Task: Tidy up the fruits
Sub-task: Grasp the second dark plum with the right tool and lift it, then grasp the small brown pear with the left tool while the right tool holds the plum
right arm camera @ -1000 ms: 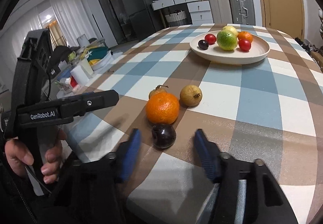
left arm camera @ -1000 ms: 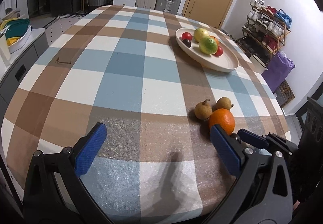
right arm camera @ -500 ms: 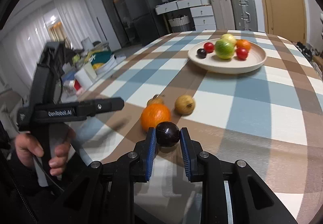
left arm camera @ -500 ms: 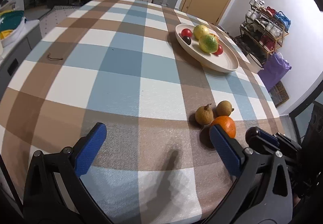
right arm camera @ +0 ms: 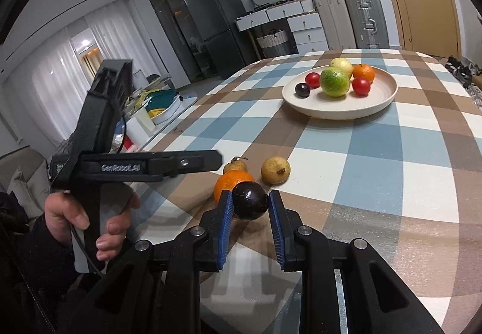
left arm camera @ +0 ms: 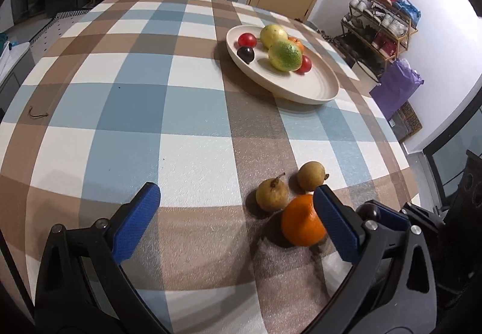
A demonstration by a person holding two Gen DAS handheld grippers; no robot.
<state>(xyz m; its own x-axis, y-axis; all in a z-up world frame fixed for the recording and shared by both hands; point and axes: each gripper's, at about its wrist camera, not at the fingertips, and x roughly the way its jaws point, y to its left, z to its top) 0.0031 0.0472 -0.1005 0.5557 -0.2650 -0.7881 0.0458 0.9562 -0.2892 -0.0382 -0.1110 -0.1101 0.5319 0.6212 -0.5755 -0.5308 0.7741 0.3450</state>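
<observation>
I have the right gripper point(right arm camera: 250, 205) pinching a dark plum point(right arm camera: 250, 205) between its blue pads, just above the checked worktop point(right arm camera: 376, 171) and in front of the loose orange point(right arm camera: 230, 184). The left gripper point(left arm camera: 235, 224) hangs with its jaws spread wide and nothing between them, close beside that same orange point(left arm camera: 302, 221) and the two brown fruits point(left arm camera: 272, 193).

My worry is the plum: it is round and smooth-skinned, and the pads catch it only at its sides, so I judge a quick swing toward the plate point(right arm camera: 340, 111) could let it squirt out and roll off the edge. Squeezing harder could bruise it. The plate already carries several fruits, so dropping the plum from too high may knock them about. The left gripper sits near enough to nudge the orange and set it rolling.
</observation>
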